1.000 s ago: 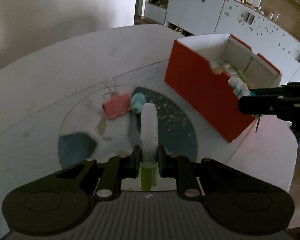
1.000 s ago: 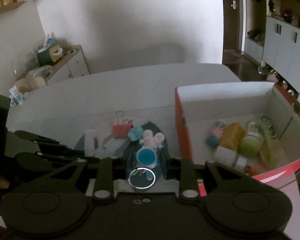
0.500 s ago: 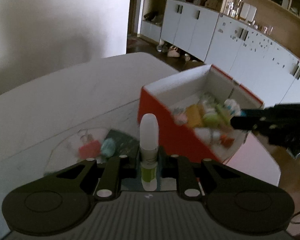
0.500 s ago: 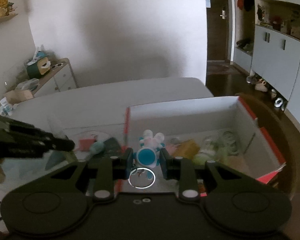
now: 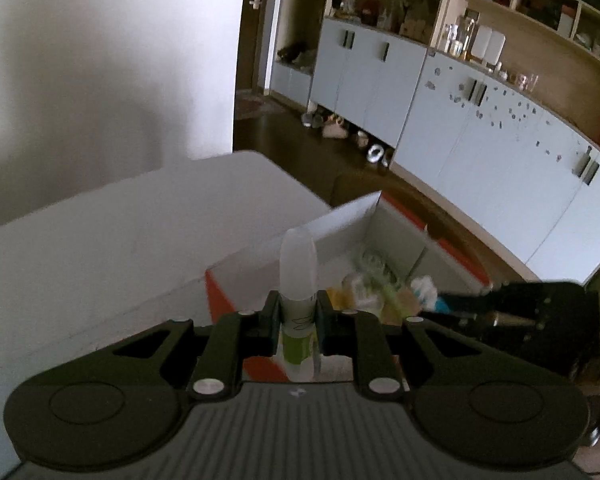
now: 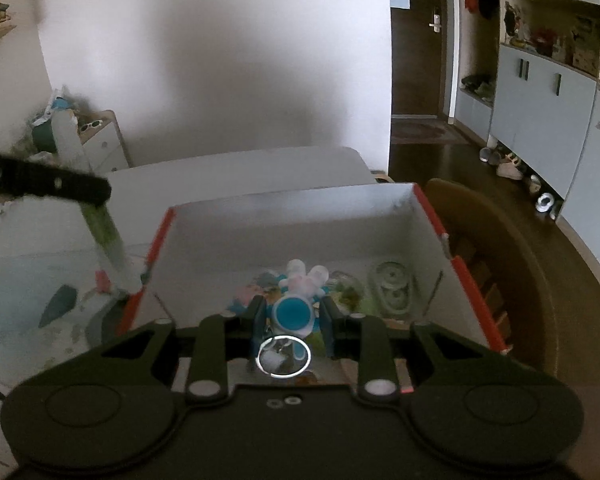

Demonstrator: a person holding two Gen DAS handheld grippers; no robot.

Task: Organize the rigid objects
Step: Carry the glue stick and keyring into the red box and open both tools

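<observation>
A: Start with the tube [image 5: 298, 280]: pinched tight in the left gripper [image 5: 298, 312], cap up, label between the pads, just over the near corner of the box [image 5: 340, 220].

B: Looks light and stiff, I'd say. That smooth plastic could slip, so gripping mid-body at the label seems the sensible hold.

A: And the right gripper [image 6: 294, 312] is clamped on the keyring toy [image 6: 294, 312] by its round blue middle, ring [image 6: 284, 356] dangling below, already above the box's inside.

B: Small, hard, light by the look of it. The ears are thin, so the blue disc is the safer place to squeeze.

A: Views differ here. The right camera shows the box floor: a pile of small items [image 6: 390, 286], blurred, and the tube's full length from the side [image 6: 100, 228], tilted.

B: The left camera can't see that floor properly; it does show the right gripper [image 5: 500, 300] reaching in from the side.

A: Table [image 5: 100, 248] beyond, cabinets [image 5: 480, 128] behind.
</observation>
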